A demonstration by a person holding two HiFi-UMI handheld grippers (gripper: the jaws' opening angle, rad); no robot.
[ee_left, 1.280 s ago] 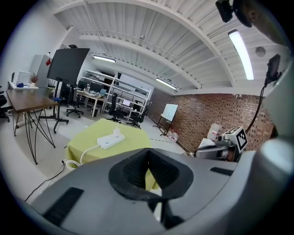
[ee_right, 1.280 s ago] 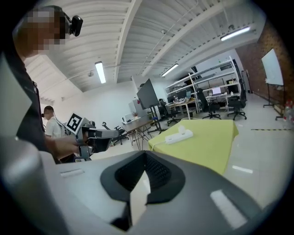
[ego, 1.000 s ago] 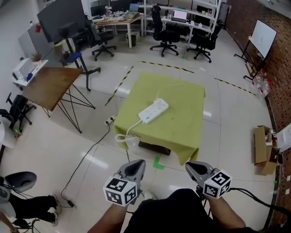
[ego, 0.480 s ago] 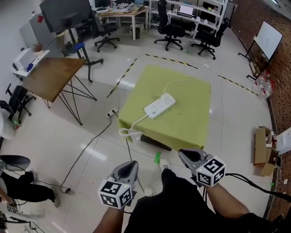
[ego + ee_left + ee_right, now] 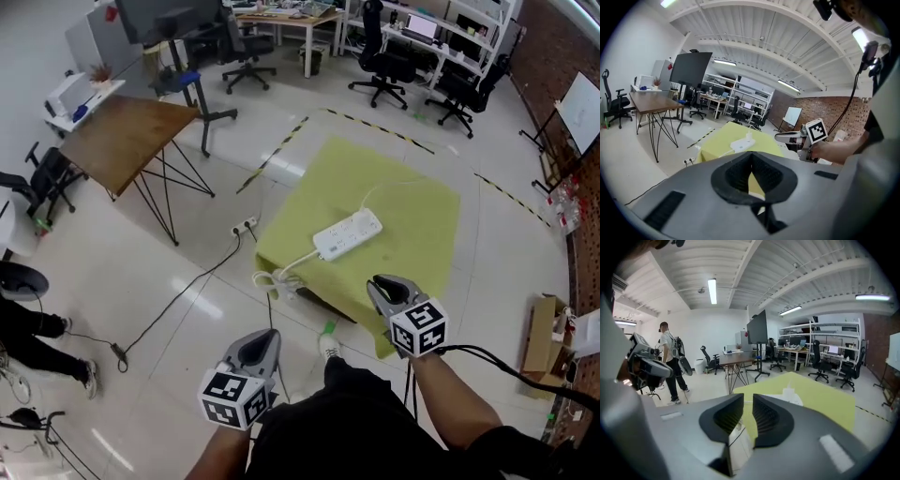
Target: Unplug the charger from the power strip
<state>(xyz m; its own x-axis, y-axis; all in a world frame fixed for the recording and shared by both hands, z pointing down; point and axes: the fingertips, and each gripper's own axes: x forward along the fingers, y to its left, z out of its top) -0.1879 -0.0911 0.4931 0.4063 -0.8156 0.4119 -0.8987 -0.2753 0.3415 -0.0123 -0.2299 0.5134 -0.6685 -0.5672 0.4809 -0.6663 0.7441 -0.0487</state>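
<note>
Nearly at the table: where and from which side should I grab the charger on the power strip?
Take the charger's upright white body, which sticks up from the flat power strip near its far end. Probably come from above, gripping across its sides, so the pull goes straight up out of the socket.

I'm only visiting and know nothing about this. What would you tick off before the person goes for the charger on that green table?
1. Power strip lies flat on the green tablecloth: ok.
2. Charger stands plugged into the strip: ok.
3. Right gripper empty, jaws opening: ok.
4. Left gripper empty: ok. Its jaws are together, so open to steady the strip: not ok.
5. Both grippers close enough to the strip: not ok, both are short of it.
6. Which socket the charger sits in: cannot tell.
</note>
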